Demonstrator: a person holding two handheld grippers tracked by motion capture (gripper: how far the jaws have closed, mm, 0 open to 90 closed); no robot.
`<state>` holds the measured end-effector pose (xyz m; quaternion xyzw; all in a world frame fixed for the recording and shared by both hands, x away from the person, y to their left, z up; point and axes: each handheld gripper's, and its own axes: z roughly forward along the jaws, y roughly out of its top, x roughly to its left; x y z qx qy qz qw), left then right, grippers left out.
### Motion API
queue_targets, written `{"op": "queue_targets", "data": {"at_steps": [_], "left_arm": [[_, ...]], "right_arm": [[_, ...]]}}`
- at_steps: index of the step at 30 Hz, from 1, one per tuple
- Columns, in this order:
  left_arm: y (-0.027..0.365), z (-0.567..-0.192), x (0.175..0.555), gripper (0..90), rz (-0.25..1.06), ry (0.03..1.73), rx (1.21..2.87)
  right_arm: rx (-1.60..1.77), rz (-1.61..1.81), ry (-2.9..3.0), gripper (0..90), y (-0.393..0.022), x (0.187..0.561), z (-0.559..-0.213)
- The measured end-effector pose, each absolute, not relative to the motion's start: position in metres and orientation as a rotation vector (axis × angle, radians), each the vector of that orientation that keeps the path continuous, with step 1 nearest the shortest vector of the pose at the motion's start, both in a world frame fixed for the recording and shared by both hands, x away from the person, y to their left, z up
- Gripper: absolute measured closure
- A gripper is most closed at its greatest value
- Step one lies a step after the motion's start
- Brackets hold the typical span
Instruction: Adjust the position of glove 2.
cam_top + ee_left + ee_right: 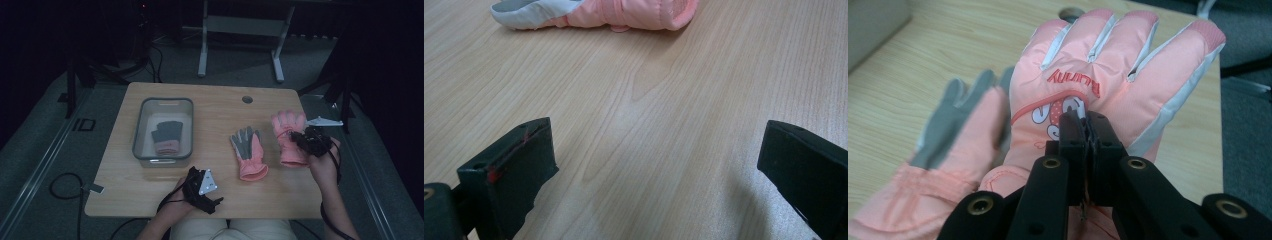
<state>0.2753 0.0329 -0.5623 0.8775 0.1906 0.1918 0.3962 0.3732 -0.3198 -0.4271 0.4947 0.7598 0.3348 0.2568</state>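
Pink padded winter glove with white piping: (1108,75) it is at the right of the high view (289,135), near the right edge of the light wooden table (210,125), back side up, with a red word and a cartoon print on it
Right gripper: (1087,125) its black jaws are pressed together on a fold of the fabric at the back of this glove, between the print and the cuff; in the high view it is at the right middle (312,140)
Left gripper: (202,187) it rests low at the bottom centre of the high view; in the left gripper view the two jaws stand wide apart over bare wood, with nothing between them
How to do the step well: I judge the step is lifting the glove to carry it to the bin; the pinch takes only a thin fold, so lift slowly and straight up, keep the jaws tight, let the fingers hang free before moving to the left, and pass above the second glove without dragging it
Second pink glove, grey palm up: (248,150) it lies at the centre of the high view, just beside the held one
Clear plastic bin: (141,125) at the left centre, with a dark grey glove with pink cuff (166,135) lying inside
Count: pink gloves on the table two; gloves in the bin, one can be seen; bins one; grippers two
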Motion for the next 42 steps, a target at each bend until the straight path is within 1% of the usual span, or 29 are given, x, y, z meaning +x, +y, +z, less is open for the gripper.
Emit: {"op": "queue_targets", "data": {"at_steps": [9,21,28,35,42], "left_arm": [[0.033,-0.562,0.275,1.4,0.488,0.484,2.222],[0.033,-0.563,0.276,1.4,0.486,0.493,2.214],[0.032,-0.562,0.275,1.4,0.494,0.478,2.223],[0.033,-0.562,0.274,1.4,0.494,0.475,2.224],[0.032,-0.562,0.274,1.4,0.496,0.476,2.229]], "right_arm": [[1.275,0.959,2.096,86.9,-0.289,0.373,-0.413],[1.236,1.026,2.148,86.9,-0.242,0.371,-0.411],[1.24,1.01,2.173,86.9,-0.216,0.363,-0.424],[1.306,0.95,2.164,86.9,-0.212,0.361,-0.441],[1.344,0.908,2.184,86.8,-0.211,0.367,-0.458]]}}
